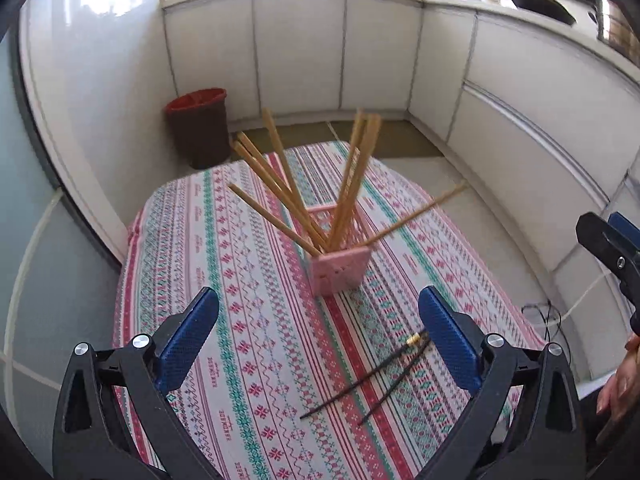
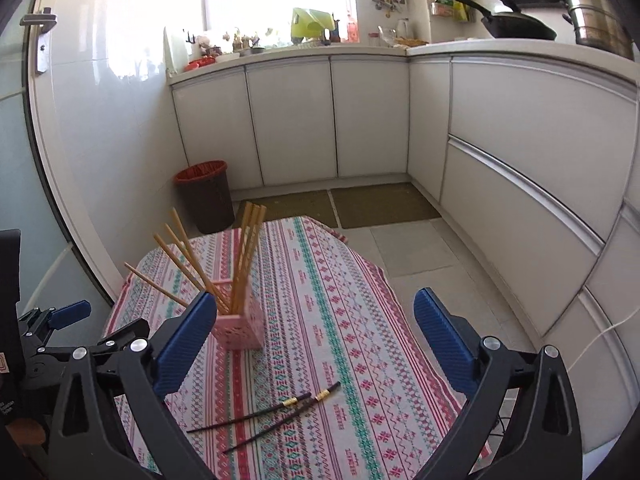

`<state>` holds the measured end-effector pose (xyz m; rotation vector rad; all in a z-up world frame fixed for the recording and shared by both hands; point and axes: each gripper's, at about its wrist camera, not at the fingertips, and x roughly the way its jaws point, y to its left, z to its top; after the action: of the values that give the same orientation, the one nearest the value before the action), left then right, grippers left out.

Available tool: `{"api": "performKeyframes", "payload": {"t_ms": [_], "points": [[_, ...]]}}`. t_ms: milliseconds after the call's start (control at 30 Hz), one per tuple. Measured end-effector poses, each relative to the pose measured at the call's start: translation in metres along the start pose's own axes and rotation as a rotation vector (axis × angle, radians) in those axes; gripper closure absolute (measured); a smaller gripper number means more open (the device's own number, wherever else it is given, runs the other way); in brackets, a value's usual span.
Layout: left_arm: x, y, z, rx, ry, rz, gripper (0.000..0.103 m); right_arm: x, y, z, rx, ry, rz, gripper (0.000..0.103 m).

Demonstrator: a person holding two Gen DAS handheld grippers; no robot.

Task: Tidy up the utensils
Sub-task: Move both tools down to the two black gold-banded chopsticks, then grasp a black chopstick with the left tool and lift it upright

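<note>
Nearby, black chopsticks (image 2: pixel 264 416) before pink holder (image 2: pixel 240 330).

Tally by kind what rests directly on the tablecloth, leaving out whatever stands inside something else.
Black chopsticks: 2
Pink holder: 1
Total: 3
The wooden chopsticks stand in the holder, so they are not counted.

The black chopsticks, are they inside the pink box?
No, the black chopsticks lie flat on the tablecloth, apart from the pink box.
</note>
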<state>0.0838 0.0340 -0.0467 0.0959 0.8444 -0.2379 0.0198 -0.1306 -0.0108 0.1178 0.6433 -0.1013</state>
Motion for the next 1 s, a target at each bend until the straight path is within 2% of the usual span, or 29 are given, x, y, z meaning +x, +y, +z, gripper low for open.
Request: {"api": "performKeyframes", "payload": {"t_ms": [133,233,300,367,400,533,667,867,1000], "points": [[0.048,-0.034,-0.021,0.124,0.153,-0.028,0.007,0.023,-0.029,-0.034,0.032,0.097,-0.075,0.007],[0.078,-0.056,-0.036,0.187,0.237,-0.057,0.010,0.043,-0.048,-0.049,0.069,0.198,-0.147,0.007],[0.100,-0.071,-0.043,0.237,0.294,-0.060,0.022,0.050,-0.062,-0.054,0.106,0.235,-0.143,0.007],[0.123,-0.082,-0.046,0.275,0.365,-0.065,0.054,0.052,-0.075,-0.058,0.147,0.242,-0.153,0.007],[0.130,-0.085,-0.046,0.283,0.384,-0.055,0.058,0.052,-0.080,-0.059,0.154,0.242,-0.158,0.007],[0.149,-0.094,-0.042,0.294,0.420,-0.071,0.062,0.054,-0.097,-0.064,0.176,0.250,-0.171,0.007],[0.160,-0.099,-0.039,0.291,0.461,-0.097,0.063,0.062,-0.106,-0.067,0.197,0.299,-0.157,0.007],[0.174,-0.107,-0.036,0.303,0.514,-0.109,0.066,0.065,-0.111,-0.066,0.244,0.312,-0.124,0.007],[0.183,-0.113,-0.037,0.324,0.524,-0.103,0.075,0.069,-0.109,-0.069,0.242,0.331,-0.134,0.007]]}}
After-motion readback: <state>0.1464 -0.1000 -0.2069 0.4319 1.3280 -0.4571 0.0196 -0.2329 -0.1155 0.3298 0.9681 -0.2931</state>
